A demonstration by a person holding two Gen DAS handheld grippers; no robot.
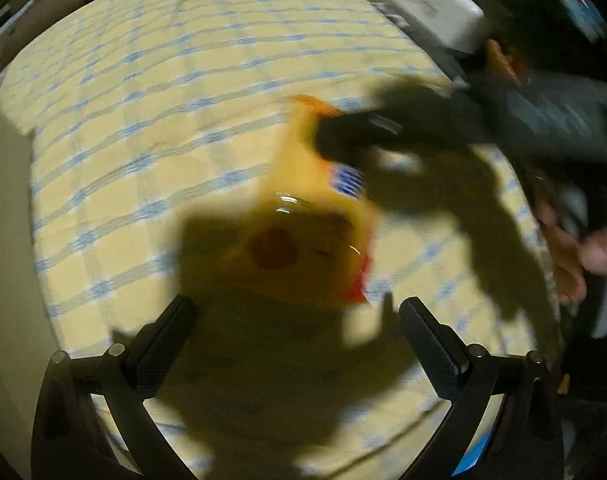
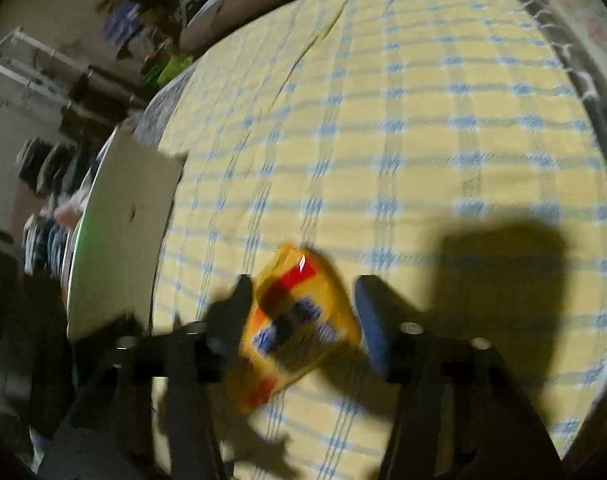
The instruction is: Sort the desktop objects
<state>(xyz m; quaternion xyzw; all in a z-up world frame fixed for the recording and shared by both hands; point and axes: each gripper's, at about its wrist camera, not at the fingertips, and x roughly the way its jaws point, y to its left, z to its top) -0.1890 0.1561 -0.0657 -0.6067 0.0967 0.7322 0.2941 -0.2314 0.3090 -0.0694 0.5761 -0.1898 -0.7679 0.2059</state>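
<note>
On the checked yellow cloth [image 1: 143,128], a yellow snack packet [image 1: 303,232] is seen lying ahead of the left tongs [image 1: 295,320], which are spread wide and empty. Further right, the right tongs [image 2: 303,308] are set wide around the packet's end, seemingly for a grasp. A white board [image 2: 119,232] stands close alongside; blur hides finer detail.

- The left claw [image 1: 293,320] is hanging with its two fingers spread wide, nothing between them.
- The right claw [image 2: 303,312] is reaching in from the right of the left wrist view, blurred; its fingers are standing apart on either side of a yellow packet [image 2: 295,320], and contact cannot be told.
- A bare hand [image 1: 575,256] is showing at that view's right edge.
</note>
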